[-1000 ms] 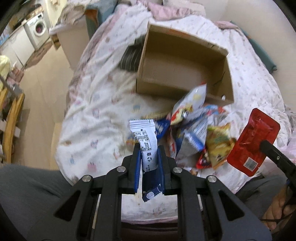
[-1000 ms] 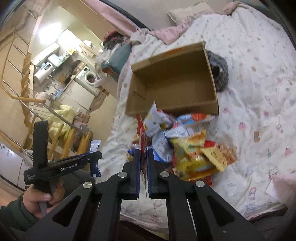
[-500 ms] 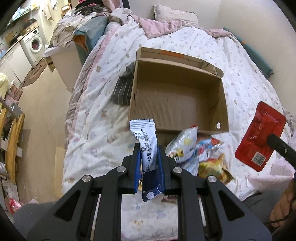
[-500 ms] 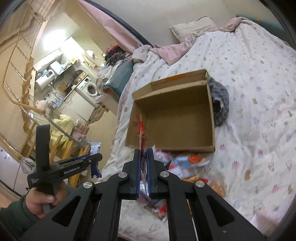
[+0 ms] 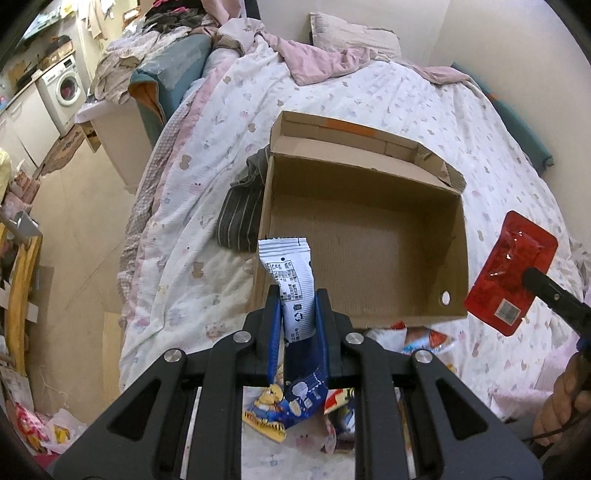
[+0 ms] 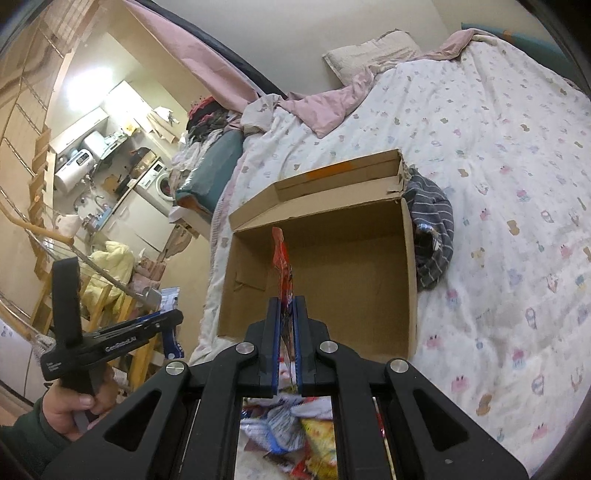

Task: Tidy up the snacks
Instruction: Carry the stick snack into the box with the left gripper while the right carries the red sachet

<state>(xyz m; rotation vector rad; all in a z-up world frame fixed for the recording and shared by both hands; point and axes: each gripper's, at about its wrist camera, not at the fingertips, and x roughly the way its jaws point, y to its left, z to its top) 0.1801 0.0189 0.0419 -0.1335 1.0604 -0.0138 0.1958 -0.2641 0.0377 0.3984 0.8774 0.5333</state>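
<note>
My left gripper [image 5: 297, 295] is shut on a white and blue snack packet [image 5: 289, 280] that stands up between the pads, at the near left corner of an empty open cardboard box [image 5: 364, 254] on the bed. My right gripper [image 6: 286, 306] is shut on a red snack packet [image 6: 282, 266], seen edge-on over the box [image 6: 321, 266]. In the left wrist view that red packet [image 5: 511, 273] hangs just right of the box. The left gripper [image 6: 171, 317] shows at the left in the right wrist view. A pile of snack packets [image 5: 421, 338] lies in front of the box.
A striped dark cloth [image 5: 242, 206] lies against the box's left side. The printed bedspread [image 5: 369, 96] stretches beyond, with a pink blanket [image 5: 321, 59] and a pillow [image 5: 351, 31] at the head. Left of the bed are floor, a washing machine [image 5: 64, 83] and wooden furniture.
Both grippers have moved forward from above the snack pile to the box's near edge, each still holding its packet. The pile has slipped below and behind the fingers.
</note>
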